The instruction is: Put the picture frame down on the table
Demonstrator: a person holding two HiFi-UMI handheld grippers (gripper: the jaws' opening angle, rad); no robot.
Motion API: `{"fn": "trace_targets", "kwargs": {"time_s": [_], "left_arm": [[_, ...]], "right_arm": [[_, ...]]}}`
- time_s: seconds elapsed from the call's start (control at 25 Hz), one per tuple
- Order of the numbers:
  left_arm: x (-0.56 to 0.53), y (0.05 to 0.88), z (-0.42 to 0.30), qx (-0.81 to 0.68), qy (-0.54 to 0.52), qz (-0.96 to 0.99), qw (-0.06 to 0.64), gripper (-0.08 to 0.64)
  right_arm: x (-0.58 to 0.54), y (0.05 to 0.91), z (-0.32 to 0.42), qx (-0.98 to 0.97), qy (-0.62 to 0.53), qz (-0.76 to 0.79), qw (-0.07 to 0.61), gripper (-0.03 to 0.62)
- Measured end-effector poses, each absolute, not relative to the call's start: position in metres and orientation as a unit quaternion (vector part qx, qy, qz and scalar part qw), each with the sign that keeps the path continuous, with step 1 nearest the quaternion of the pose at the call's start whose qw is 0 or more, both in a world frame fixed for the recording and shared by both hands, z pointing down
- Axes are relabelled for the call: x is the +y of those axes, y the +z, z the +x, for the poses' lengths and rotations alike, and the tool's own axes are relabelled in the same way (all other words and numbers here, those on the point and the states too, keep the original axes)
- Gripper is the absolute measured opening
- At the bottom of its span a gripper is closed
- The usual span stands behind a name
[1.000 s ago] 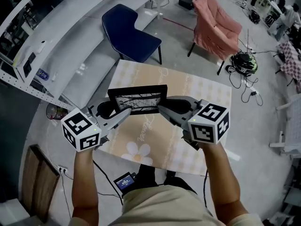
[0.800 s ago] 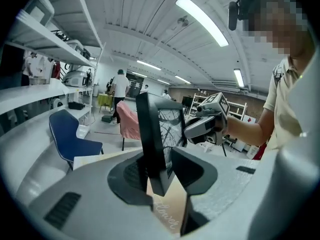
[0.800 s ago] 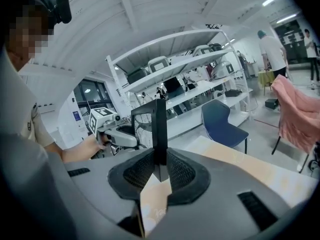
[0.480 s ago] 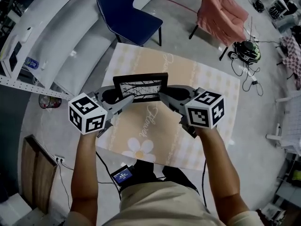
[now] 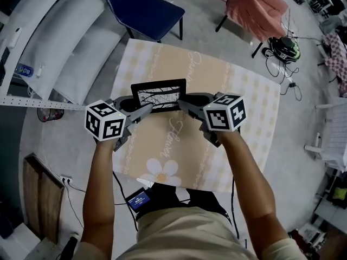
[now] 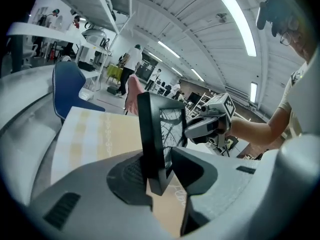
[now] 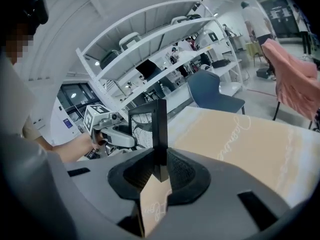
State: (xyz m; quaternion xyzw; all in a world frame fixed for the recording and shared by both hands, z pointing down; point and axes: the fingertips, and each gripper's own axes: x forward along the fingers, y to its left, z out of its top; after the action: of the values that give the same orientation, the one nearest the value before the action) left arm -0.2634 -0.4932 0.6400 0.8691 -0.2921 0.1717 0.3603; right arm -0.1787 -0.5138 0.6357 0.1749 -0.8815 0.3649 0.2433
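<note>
Black picture frame (image 5: 159, 95), held upright over the counter (image 5: 217, 145).
The left gripper (image 5: 142, 111) pinches its left edge, the right gripper (image 5: 184, 104) its right edge; the frame appears clear of the surface. Set-down not yet done: lowering and release remain.

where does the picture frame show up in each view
Head view: picture frame at centre, slightly above the middle.
Left gripper view: picture frame at centre, edge-on between the jaws.
Right gripper view: picture frame at centre, edge-on between the jaws.
Shared landmark: blue chair.
</note>
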Motion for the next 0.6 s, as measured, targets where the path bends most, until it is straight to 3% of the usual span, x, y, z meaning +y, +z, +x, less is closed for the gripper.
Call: {"fn": "trace_targets", "kwargs": {"time_s": [0.6], "left_arm": [[-0.505,0.746,-0.270,-0.262,0.196,0.831,0.449,0.121]], "right_arm": [[-0.524,0.742,-0.184,-0.826,0.444,0.190,0.291,0.072]]}}
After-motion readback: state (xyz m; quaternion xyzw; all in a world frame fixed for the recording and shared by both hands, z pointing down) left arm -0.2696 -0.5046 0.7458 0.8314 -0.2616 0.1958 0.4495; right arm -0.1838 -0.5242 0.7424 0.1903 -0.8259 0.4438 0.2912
